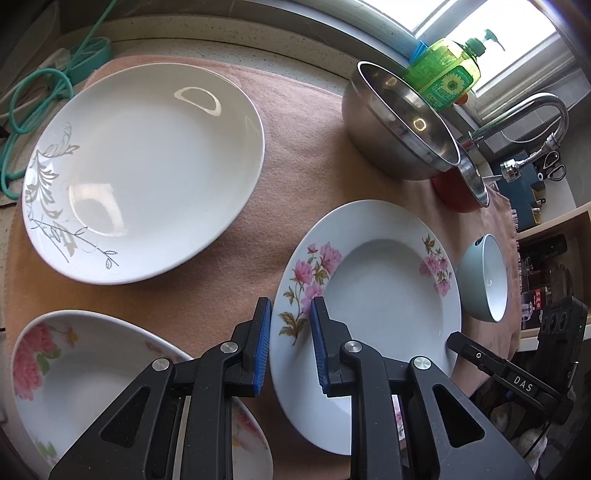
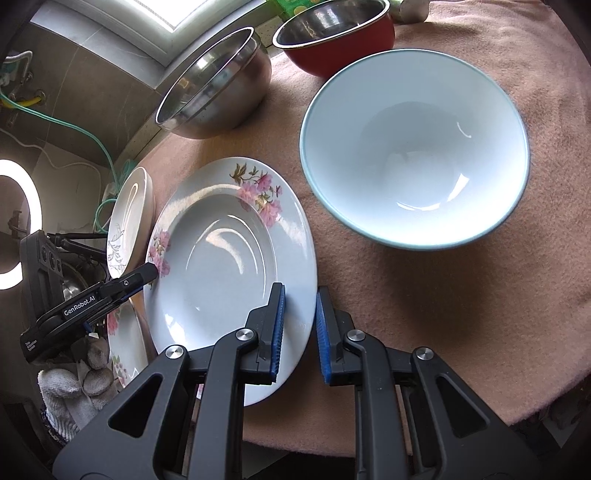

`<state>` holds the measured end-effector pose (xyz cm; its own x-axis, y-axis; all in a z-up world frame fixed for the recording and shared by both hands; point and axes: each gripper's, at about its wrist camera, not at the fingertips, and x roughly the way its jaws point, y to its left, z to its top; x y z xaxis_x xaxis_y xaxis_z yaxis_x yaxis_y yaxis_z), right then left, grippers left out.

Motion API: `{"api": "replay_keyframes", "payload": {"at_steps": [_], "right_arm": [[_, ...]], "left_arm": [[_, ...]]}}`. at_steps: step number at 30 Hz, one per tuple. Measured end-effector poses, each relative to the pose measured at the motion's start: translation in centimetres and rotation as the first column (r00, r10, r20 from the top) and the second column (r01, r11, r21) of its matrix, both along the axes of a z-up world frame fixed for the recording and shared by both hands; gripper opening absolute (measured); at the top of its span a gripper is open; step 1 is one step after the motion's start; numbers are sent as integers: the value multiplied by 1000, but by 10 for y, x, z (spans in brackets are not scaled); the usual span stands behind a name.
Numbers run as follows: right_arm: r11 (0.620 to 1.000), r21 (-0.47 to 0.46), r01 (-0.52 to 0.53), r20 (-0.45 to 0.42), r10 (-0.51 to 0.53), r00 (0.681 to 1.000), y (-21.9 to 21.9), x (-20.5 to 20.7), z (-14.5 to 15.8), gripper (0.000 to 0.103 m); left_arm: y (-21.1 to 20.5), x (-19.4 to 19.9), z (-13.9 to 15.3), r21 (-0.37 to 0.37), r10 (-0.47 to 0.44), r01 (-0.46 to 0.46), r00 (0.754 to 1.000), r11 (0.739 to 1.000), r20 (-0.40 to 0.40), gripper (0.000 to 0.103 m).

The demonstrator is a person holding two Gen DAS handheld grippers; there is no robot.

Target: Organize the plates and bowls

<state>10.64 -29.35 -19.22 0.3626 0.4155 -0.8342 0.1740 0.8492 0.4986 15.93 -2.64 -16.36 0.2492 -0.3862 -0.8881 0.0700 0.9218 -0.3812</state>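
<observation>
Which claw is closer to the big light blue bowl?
Right. The right claw grips the pink-flowered plate on the rim beside the light blue bowl. The left claw grips that plate's opposite rim.

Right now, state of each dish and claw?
pink-flower deep plate: empty, rim clamped on both sides
left claw: shut on the plate's rim
right claw: shut on the opposite rim
grey-leaf plate: empty, flat on the cloth
blue-rimmed bowl: upright, empty
steel bowl: upright, empty
red bowl: upright, empty
peony plate: empty, partly hidden by the left claw
</observation>
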Motion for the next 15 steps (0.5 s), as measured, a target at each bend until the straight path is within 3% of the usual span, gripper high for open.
{"api": "replay_keyframes", "payload": {"at_steps": [15], "right_arm": [[999, -7, -46, -10, 46, 999, -10, -22, 0, 17]], "left_arm": [[-9, -28, 0, 17, 12, -12, 1000, 1000, 3, 20]]}}
